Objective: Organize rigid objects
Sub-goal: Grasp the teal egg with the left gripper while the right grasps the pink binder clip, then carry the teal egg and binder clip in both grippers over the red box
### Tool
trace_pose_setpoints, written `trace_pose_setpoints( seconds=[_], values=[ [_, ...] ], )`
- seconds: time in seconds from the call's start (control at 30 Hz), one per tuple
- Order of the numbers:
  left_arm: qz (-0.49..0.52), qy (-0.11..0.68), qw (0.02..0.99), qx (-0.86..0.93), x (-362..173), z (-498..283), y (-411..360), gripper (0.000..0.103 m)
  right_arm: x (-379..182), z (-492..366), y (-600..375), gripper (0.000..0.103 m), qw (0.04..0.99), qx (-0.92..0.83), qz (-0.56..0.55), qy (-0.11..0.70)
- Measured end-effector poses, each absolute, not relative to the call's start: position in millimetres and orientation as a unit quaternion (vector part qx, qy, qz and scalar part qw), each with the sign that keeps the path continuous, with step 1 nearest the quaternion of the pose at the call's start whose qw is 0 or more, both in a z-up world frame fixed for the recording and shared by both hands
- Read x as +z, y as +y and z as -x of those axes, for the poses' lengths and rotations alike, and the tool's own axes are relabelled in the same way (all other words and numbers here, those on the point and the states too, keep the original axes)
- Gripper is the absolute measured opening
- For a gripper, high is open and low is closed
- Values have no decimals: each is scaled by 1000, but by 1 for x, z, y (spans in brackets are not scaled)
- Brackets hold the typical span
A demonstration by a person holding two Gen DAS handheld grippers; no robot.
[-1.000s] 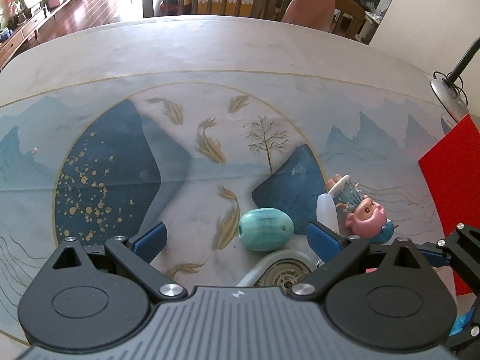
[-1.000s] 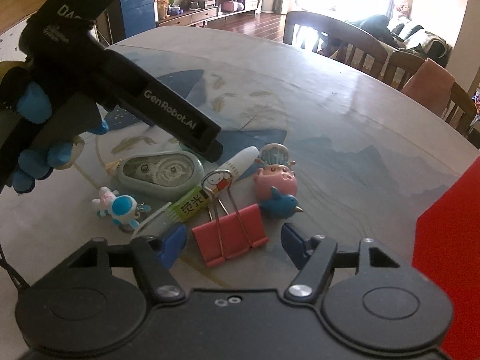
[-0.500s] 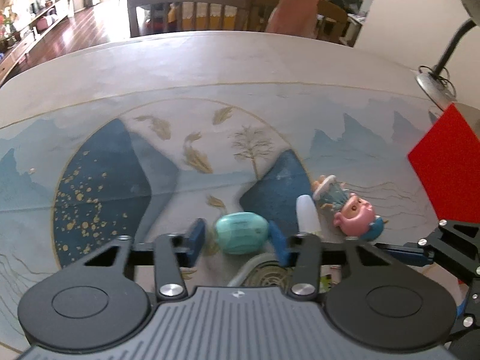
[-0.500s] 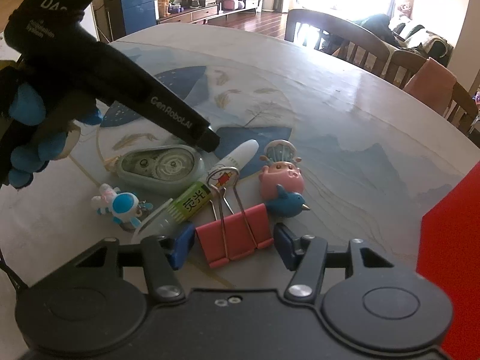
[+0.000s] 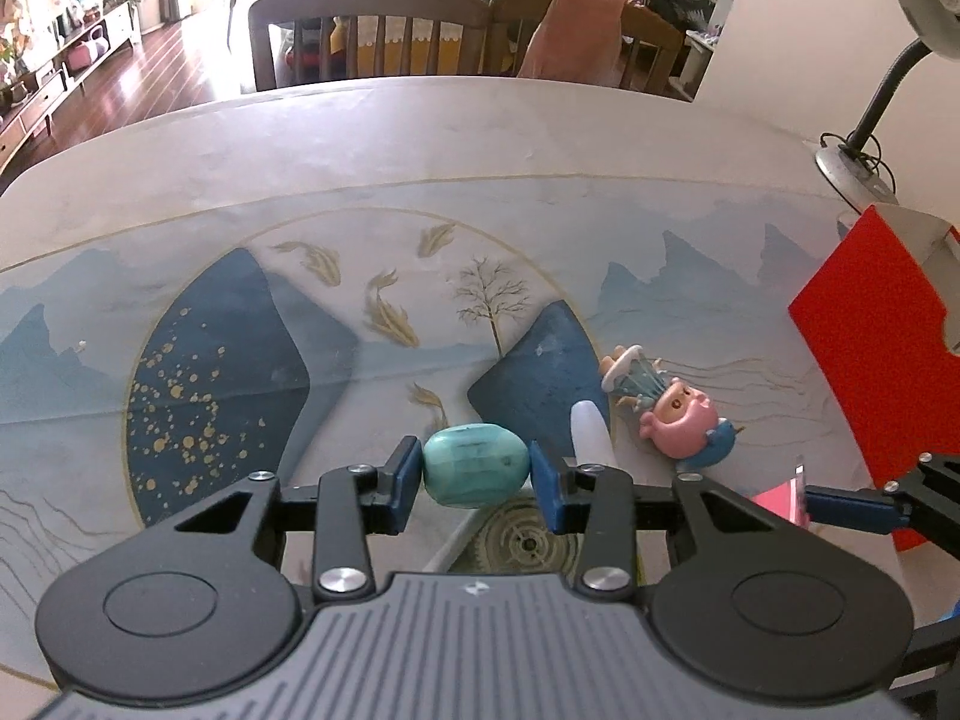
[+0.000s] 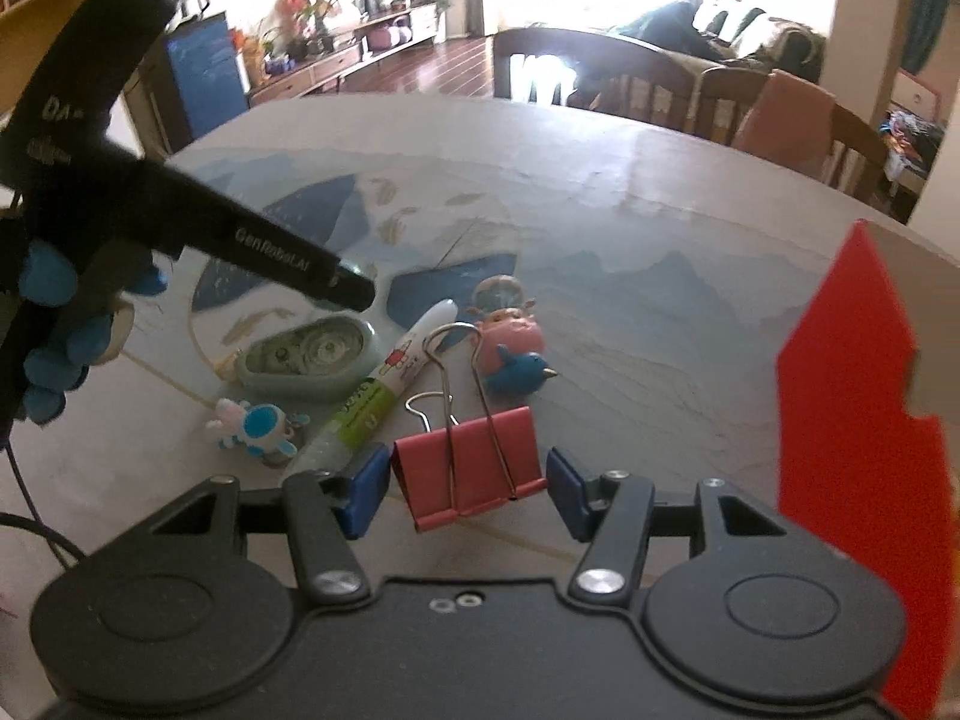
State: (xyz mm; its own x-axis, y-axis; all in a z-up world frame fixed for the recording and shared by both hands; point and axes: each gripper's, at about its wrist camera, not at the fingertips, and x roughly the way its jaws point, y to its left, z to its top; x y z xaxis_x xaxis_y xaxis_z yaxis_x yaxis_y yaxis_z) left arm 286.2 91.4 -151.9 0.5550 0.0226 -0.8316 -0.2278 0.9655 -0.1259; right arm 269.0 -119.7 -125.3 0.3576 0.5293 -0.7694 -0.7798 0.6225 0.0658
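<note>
Left wrist view: the left gripper [image 5: 474, 476] is clenched on a turquoise egg-shaped stone [image 5: 475, 473], both blue pads touching its ends. Just right of the tips lie a white marker cap [image 5: 591, 429] and a pink pig figure [image 5: 681, 423]; a red box [image 5: 870, 348] stands further right on the table [image 5: 420, 138].

Right wrist view: the right gripper [image 6: 459, 483] sits with its jaws parted on either side of a red binder clip [image 6: 474, 477]; whether the pads touch it cannot be told. Ahead of the tips lie a marker [image 6: 384, 387] with green label, its characters unreadable, a correction tape dispenser [image 6: 309, 357] and a blue astronaut figure [image 6: 258, 426]. The left tool body above reads "GenRobot.AI"
</note>
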Motion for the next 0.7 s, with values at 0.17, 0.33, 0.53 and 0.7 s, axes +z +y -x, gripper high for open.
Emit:
trace_pose_setpoints(
  seconds=[0.17, 0.33, 0.53, 0.7],
  values=[
    [114, 464, 876, 62, -137, -275, 85, 39, -103, -260, -134, 57, 822, 388, 139, 393],
    [112, 461, 879, 45, -116, -265, 72, 39, -82, -253, -150, 57, 834, 369, 120, 392],
    [107, 456, 883, 25, -91, -253, 52, 39, -57, -248, -172, 57, 850, 350, 87, 385],
    [106, 448, 888, 2, -72, -246, 34, 39, -39, -244, -191, 57, 862, 334, 64, 377]
  ],
)
